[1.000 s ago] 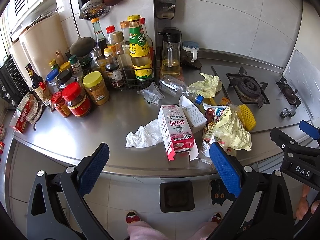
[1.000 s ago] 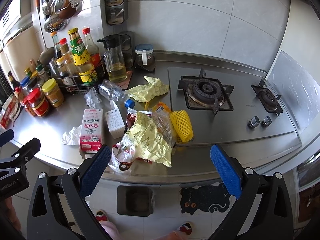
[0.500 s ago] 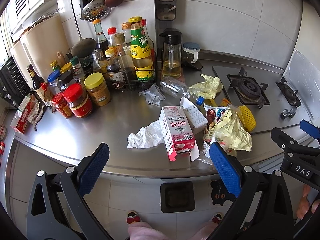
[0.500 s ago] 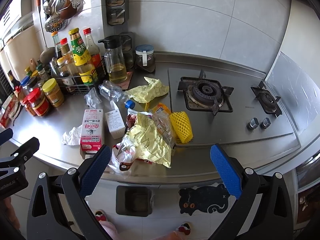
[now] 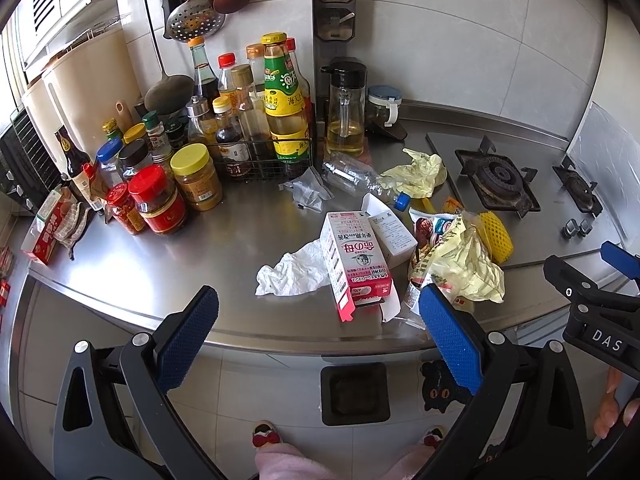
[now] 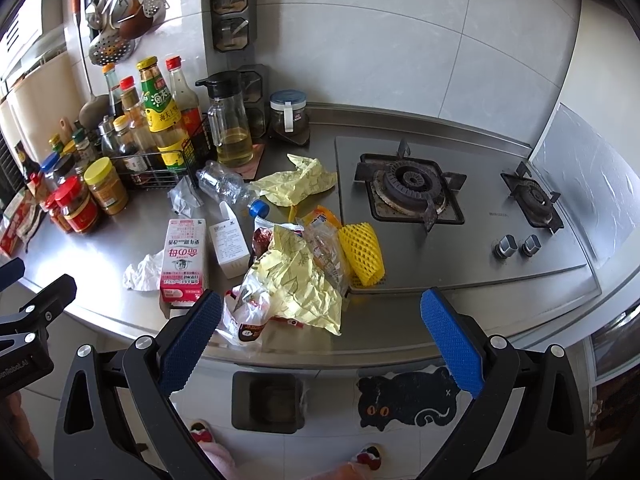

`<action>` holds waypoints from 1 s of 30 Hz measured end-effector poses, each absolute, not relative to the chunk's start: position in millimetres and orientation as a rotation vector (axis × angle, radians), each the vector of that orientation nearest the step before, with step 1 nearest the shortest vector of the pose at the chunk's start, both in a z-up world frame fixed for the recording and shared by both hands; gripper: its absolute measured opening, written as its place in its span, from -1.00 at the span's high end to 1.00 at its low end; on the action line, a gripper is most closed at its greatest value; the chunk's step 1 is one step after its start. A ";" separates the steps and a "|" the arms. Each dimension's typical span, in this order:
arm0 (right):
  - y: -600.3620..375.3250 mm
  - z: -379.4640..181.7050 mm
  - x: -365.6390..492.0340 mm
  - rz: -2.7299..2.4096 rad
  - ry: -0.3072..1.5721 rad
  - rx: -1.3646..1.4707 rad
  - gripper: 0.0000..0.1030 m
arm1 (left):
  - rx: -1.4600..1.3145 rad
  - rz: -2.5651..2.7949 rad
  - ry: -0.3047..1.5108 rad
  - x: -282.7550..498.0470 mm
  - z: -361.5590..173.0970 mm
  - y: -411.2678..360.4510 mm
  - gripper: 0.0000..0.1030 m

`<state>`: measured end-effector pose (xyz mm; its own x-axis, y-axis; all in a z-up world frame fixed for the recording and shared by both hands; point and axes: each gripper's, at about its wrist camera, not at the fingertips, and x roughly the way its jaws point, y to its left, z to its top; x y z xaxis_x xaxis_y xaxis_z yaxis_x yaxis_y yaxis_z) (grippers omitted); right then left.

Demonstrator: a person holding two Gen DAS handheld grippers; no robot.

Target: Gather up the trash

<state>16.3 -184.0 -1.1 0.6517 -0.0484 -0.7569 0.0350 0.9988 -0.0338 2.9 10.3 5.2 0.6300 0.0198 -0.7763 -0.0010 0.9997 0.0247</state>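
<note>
None of the trash has been collected: the pink carton (image 5: 358,262), white tissue (image 5: 290,274), crumpled yellow wrappers (image 6: 298,280), plastic bottle (image 6: 228,186) and yellow foam net (image 6: 362,254) all lie on the surface (image 5: 160,264), just ahead of both tools. The left tool (image 5: 318,336) and right tool (image 6: 320,330) hang released and empty, above the floor bin (image 6: 268,400).
</note>
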 end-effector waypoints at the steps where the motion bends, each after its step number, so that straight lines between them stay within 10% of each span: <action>1: -185.5 -1.4 17.3 -0.047 0.861 -0.016 -0.94 | 0.023 0.013 0.890 2.7 5.4 10.7 -0.84; 30: -228.5 -37.1 89.3 0.043 0.931 0.145 -0.94 | -0.073 -0.013 0.913 67.9 -32.1 32.1 -0.84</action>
<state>89.3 -228.5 -37.1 0.5971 0.0997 -0.7960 0.0253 0.9894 0.1429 67.9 32.1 -32.1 0.6112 -0.0421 -0.7903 -0.0198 0.9975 -0.0685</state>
